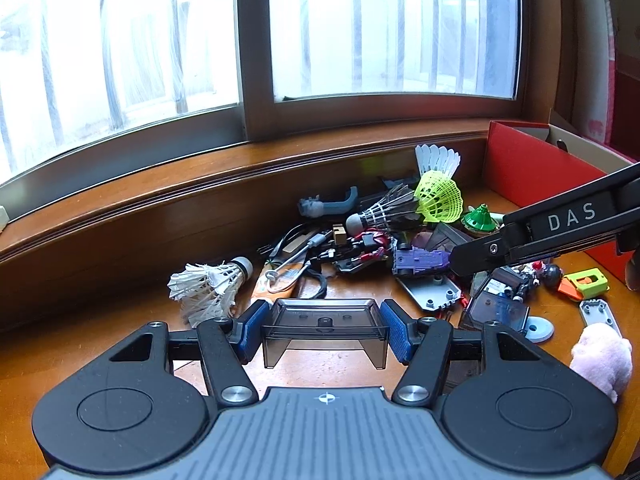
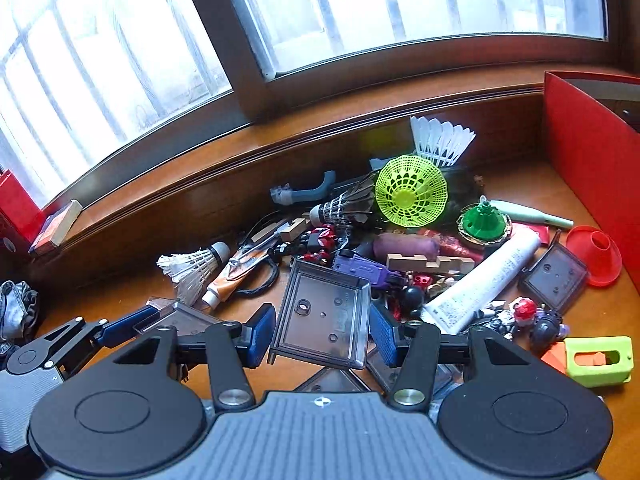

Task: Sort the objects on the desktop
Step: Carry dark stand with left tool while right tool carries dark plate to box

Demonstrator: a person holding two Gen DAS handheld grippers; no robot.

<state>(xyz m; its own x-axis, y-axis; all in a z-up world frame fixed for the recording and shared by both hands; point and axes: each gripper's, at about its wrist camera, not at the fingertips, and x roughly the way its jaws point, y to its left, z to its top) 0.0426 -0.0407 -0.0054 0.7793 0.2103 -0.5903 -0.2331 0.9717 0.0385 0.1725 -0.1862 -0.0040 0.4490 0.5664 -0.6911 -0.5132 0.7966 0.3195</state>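
My left gripper point(image 1: 324, 332) is shut on a smoky clear plastic tray point(image 1: 324, 320), which it holds level just above the wooden desk point(image 1: 80, 352). My right gripper point(image 2: 322, 336) is shut on a second smoky square tray point(image 2: 324, 312), tilted over the near edge of the clutter pile. In the left wrist view the right gripper's arm, marked DAS, reaches in from the right. The pile holds a frayed white shuttlecock point(image 2: 192, 268), a neon green one point(image 2: 412, 192), a black one point(image 2: 344, 204), a purple toy car point(image 2: 360, 268) and a white tube point(image 2: 480, 284).
An open red box point(image 2: 592, 140) stands at the right edge. Near it lie a red cone point(image 2: 596, 256), another dark tray point(image 2: 554, 276), a lime green block point(image 2: 600, 360) and a pink plush point(image 1: 600, 356). The window sill point(image 1: 160, 184) runs behind the pile.
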